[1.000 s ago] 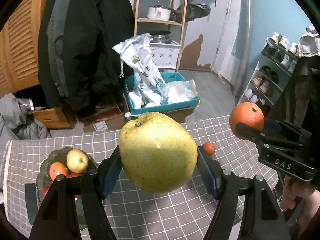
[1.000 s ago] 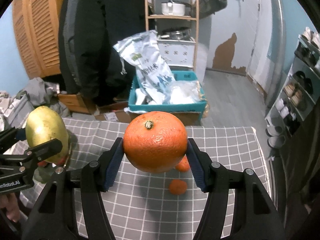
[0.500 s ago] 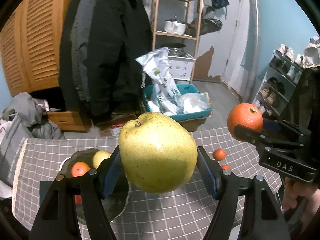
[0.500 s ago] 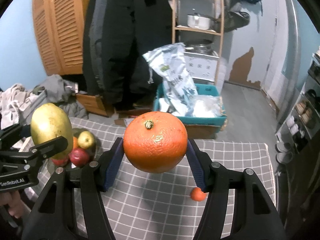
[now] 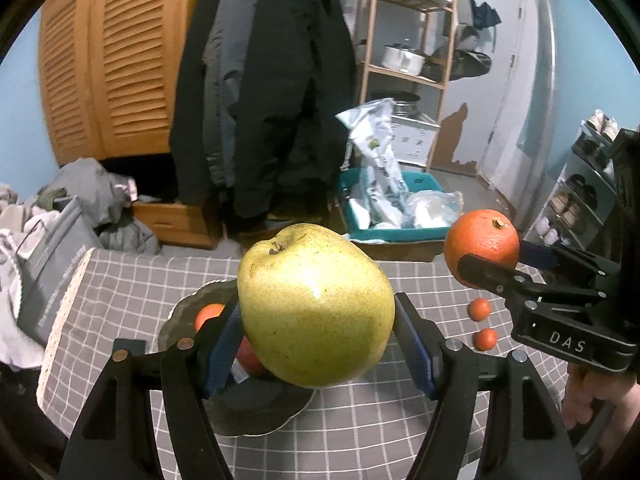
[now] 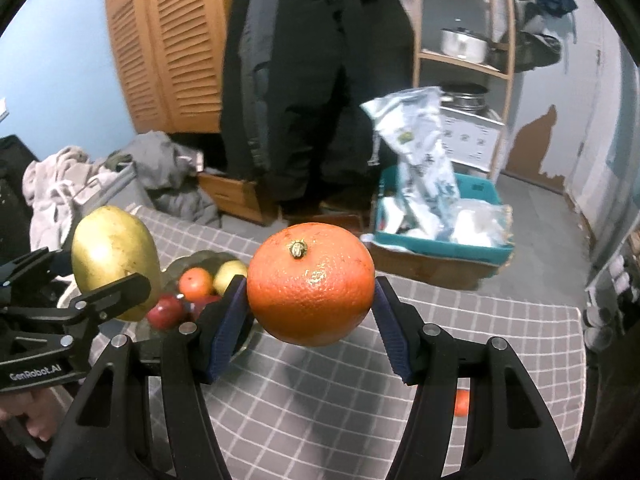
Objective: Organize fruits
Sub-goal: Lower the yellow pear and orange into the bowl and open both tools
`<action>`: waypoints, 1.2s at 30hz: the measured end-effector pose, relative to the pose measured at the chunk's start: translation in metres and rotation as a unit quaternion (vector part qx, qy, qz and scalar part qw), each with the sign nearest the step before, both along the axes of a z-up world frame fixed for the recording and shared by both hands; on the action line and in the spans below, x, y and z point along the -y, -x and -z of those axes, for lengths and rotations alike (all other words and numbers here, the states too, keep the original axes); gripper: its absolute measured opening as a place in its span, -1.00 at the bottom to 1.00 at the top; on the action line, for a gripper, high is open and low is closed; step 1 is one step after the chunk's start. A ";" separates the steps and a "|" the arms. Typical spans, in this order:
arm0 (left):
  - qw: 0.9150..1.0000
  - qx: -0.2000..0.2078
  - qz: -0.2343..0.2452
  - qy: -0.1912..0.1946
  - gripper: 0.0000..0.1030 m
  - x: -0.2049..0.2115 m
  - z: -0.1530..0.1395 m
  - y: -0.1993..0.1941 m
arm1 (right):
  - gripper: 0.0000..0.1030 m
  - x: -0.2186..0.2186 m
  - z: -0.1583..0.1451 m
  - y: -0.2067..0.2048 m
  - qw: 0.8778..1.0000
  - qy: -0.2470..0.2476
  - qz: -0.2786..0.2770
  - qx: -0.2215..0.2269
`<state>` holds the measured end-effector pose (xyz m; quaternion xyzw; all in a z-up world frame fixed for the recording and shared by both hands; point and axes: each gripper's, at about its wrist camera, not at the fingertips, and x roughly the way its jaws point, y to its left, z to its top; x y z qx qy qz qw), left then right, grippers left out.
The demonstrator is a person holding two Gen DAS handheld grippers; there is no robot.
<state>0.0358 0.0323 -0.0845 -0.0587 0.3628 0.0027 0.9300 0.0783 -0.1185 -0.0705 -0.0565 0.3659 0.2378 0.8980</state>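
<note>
Carrying two fruits at once, I have the left gripper [image 5: 316,312] clamped on a big yellow-green pear [image 5: 316,304] and the right gripper [image 6: 310,288] clamped on an orange [image 6: 310,284], the blue fingers [image 6: 386,320] pressed against each fruit's sides. Both fruits hang in the air above the table [image 6: 320,412] with its grey checked cloth.

The dark bowl [image 5: 256,408] sits on the cloth just under and behind the pear in the left view. It already holds a small orange fruit [image 6: 195,283], a yellow-green one [image 6: 229,273] and some red ones [image 6: 166,312]. Two small orange fruits [image 5: 479,309] lie loose on the cloth, well apart from the bowl.

I judge this to be the transport step, with the pear close to its drop point. Next I would lower the pear into a free part of the bowl, away from the fruit already there, then ease those fingers apart so it doesn't roll out. The orange follows after, since the two grippers are near each other and could collide over the bowl.
</note>
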 end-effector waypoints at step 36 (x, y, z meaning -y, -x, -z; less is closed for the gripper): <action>0.982 -0.168 -0.087 0.027 0.42 -0.109 0.144 -0.003 | 0.21 -0.130 0.141 -0.021 0.981 0.066 -0.102 -0.154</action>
